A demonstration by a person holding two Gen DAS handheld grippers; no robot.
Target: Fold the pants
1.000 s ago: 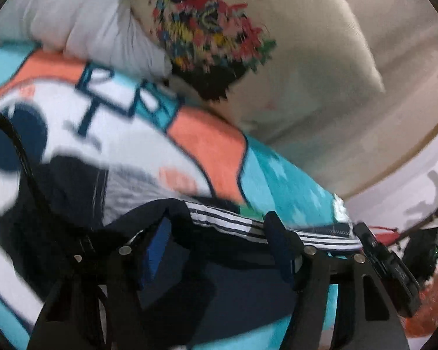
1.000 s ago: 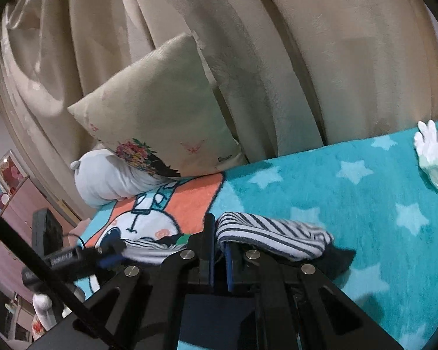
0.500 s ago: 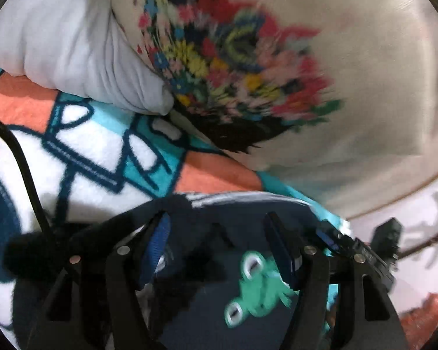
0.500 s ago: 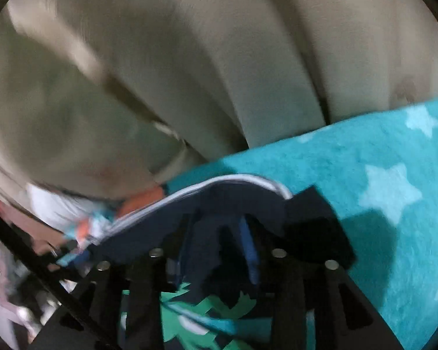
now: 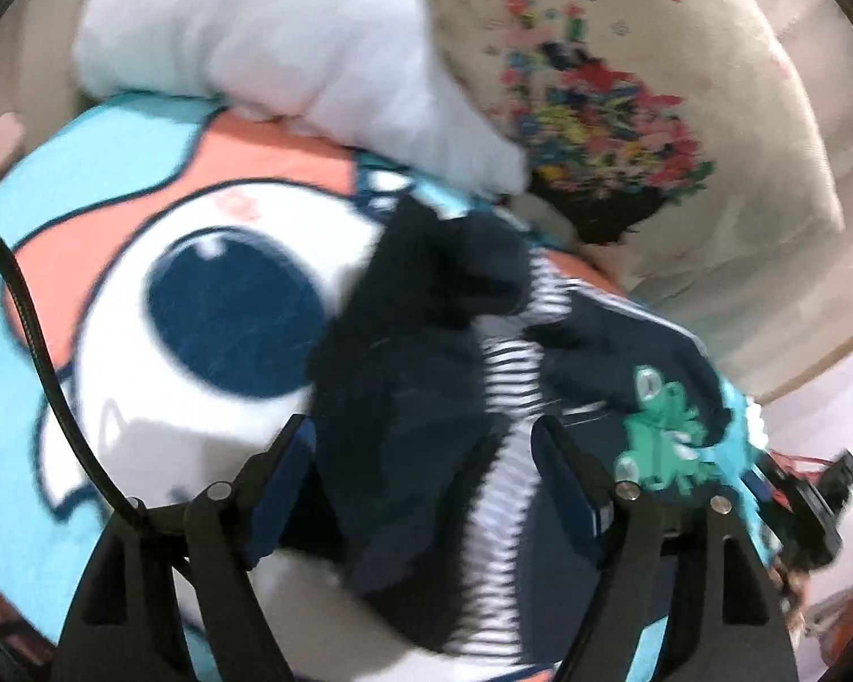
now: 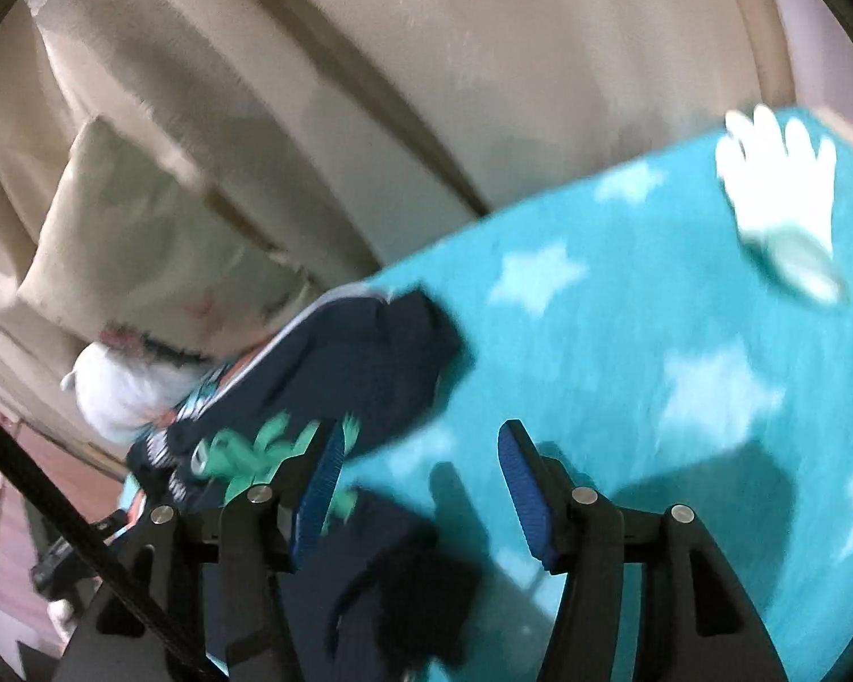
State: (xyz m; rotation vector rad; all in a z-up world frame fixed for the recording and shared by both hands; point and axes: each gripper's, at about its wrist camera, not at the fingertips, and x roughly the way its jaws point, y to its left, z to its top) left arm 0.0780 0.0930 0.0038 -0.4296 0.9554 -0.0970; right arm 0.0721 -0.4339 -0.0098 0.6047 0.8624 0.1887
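Dark navy pants (image 5: 421, 375) with a striped waistband and a green frog print (image 5: 654, 426) lie bunched on a teal cartoon blanket (image 5: 85, 193). My left gripper (image 5: 421, 454) is open, its fingers either side of the fabric, gripping nothing. In the right wrist view the pants (image 6: 358, 364) lie folded over on the blanket (image 6: 625, 341), frog print (image 6: 244, 449) up. My right gripper (image 6: 421, 472) is open over the blanket, just right of the pants' edge.
A white pillow (image 5: 290, 40) and a cream cushion with a floral print (image 5: 625, 102) lie at the far end of the blanket. Beige curtains (image 6: 369, 85) hang behind. A white glove (image 6: 779, 182) lies on the blanket at the far right.
Both grippers carried the pants' edge over toward the pillows, then my right gripper opened and let go. Both have pulled back; the pants now lie loose on the blanket.
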